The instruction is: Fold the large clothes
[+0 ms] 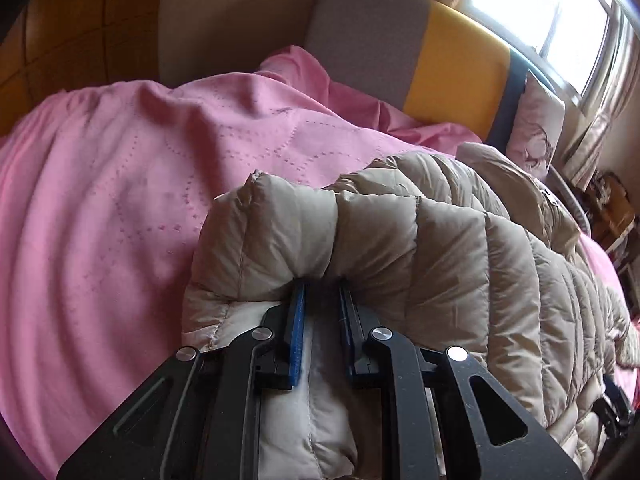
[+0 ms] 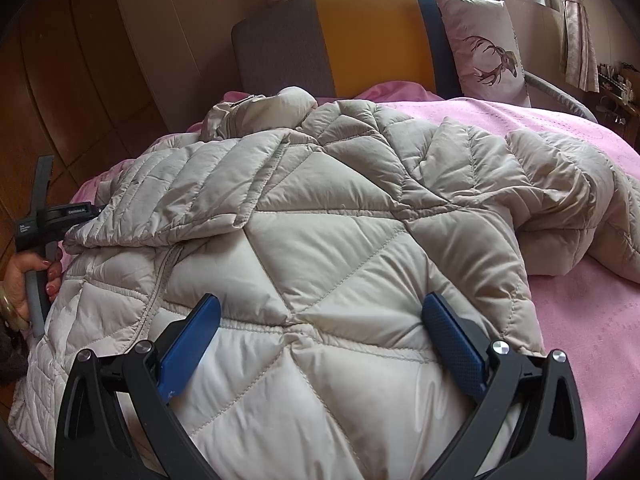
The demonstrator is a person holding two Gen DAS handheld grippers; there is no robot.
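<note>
— Status of my tongs?
— Left gripper [image 1: 322, 286] clenched on a fold of the beige down jacket [image 2: 320, 216]; right gripper [image 2: 320, 312] released, over the jacket.
— Jacket location?
— Spread on the pink bedspread [image 2: 580, 320].

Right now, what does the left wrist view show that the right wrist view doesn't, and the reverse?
Left wrist only: the left claw shut on a coat fold. Right wrist only: the right claw open over the coat's back, a sleeve bunched to the right, the hand on the other handle. Both: the coat, pink bedspread, headboard, deer pillow.
</note>
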